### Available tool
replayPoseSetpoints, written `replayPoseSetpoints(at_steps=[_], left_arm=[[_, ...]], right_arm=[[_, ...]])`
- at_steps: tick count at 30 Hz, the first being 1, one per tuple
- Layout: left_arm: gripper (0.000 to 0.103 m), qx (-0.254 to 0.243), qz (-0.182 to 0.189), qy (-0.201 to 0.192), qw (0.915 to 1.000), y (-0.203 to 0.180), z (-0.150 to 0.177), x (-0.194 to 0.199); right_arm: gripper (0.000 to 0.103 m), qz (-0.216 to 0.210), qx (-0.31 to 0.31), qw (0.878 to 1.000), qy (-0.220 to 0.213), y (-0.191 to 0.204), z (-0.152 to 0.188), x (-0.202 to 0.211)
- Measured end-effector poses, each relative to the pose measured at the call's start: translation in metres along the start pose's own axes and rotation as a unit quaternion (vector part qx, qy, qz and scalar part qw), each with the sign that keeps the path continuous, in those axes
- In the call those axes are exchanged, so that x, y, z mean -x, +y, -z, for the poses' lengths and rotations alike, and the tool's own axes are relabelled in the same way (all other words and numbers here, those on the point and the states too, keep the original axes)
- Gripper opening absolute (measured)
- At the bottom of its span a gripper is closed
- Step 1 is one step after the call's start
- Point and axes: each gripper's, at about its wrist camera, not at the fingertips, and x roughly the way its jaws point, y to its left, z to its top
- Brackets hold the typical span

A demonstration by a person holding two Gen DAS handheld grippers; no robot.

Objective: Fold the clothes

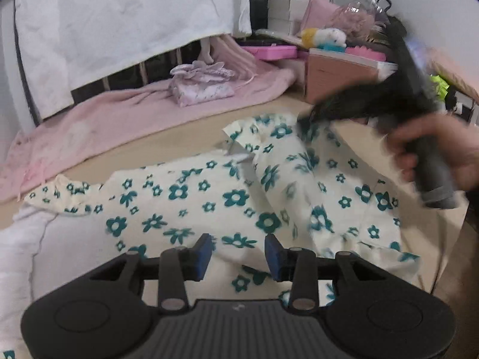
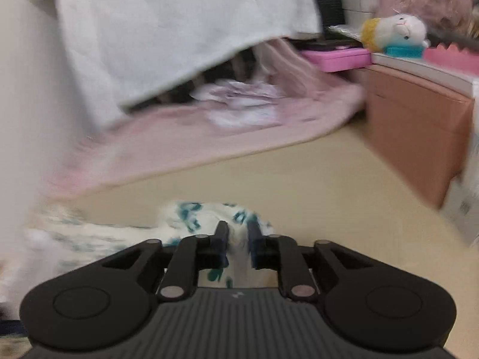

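Observation:
A cream garment with teal flowers [image 1: 179,197] lies spread on the beige surface [image 1: 179,140], one part folded over toward the right. My left gripper [image 1: 239,251] hovers over its near edge, open, with its blue pads [image 1: 206,245] apart and nothing pinched between them. A hand [image 1: 434,149] holds my right gripper [image 1: 308,116], blurred, at the garment's far right corner. In the right wrist view the right gripper [image 2: 238,233] is nearly closed with a bunch of the floral garment [image 2: 185,212] gripped between its fingers.
A pink blanket [image 1: 119,119] runs along the far side with a folded lilac pile [image 1: 200,86] on it. A white sheet [image 1: 119,30] hangs behind. An orange-pink box [image 1: 335,80] with a plush toy [image 1: 326,37] stands at the back right. White cloth [image 1: 18,254] lies at the left.

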Motion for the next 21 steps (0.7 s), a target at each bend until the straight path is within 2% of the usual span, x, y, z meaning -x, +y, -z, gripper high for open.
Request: replayPoseSetpoints(at_steps=[1, 2, 3, 4, 5, 6, 8, 11, 13, 14, 15, 16, 18, 21], left_arm=[[0.038, -0.001, 0.003, -0.005, 1.0000, -0.001, -0.003, 0.002], [0.038, -0.002, 0.002, -0.011, 0.9999, -0.001, -0.011, 0.001], [0.038, -0.003, 0.002, -0.017, 0.9998, -0.002, -0.019, 0.000], [0.038, -0.004, 0.002, -0.023, 0.9997, -0.003, -0.027, -0.001], [0.038, -0.005, 0.002, -0.029, 0.9996, -0.004, -0.034, -0.002], [0.038, -0.005, 0.002, -0.031, 0.9995, -0.005, -0.042, -0.004], [0.042, 0.003, 0.012, -0.016, 0.9998, -0.009, -0.056, -0.022], [0.043, 0.011, 0.043, 0.024, 0.9987, -0.020, -0.063, -0.055], [0.041, 0.024, 0.040, 0.035, 0.9983, -0.023, -0.060, -0.067], [0.039, 0.033, 0.041, 0.037, 0.9979, -0.022, -0.058, -0.069], [0.015, 0.041, 0.041, 0.040, 0.9975, -0.022, -0.056, -0.071], [0.003, 0.050, 0.041, 0.043, 0.9970, -0.021, -0.054, -0.073], [0.002, 0.060, 0.043, 0.032, 0.9967, -0.018, -0.051, -0.065], [0.003, 0.070, 0.041, 0.013, 0.9966, -0.015, -0.045, -0.047]], right_arm=[[0.017, 0.018, 0.016, 0.999, 0.036, 0.000, 0.002, -0.016], [0.021, 0.024, 0.027, 0.998, 0.043, 0.001, 0.006, -0.017], [0.031, 0.030, 0.037, 0.998, 0.049, 0.002, 0.011, -0.017], [0.038, 0.027, 0.042, 0.998, 0.030, 0.001, 0.016, -0.001], [0.052, 0.025, 0.046, 0.999, 0.010, 0.000, 0.021, 0.015], [0.056, 0.022, 0.050, 0.998, -0.011, 0.000, 0.026, 0.031], [0.055, 0.027, 0.063, 0.997, -0.041, 0.000, 0.043, 0.067], [0.053, -0.001, 0.064, 0.998, -0.018, -0.001, 0.066, 0.094], [0.045, -0.002, 0.078, 0.997, -0.002, 0.003, 0.076, 0.094], [0.031, 0.001, 0.082, 0.997, 0.008, 0.005, 0.079, 0.091], [0.017, 0.003, 0.086, 0.996, 0.019, 0.007, 0.083, 0.087], [0.017, 0.006, 0.090, 0.995, 0.029, 0.008, 0.087, 0.083], [0.009, 0.013, 0.097, 0.995, 0.026, 0.013, 0.087, 0.089], [0.008, 0.012, 0.117, 0.993, 0.001, 0.028, 0.088, 0.119]])
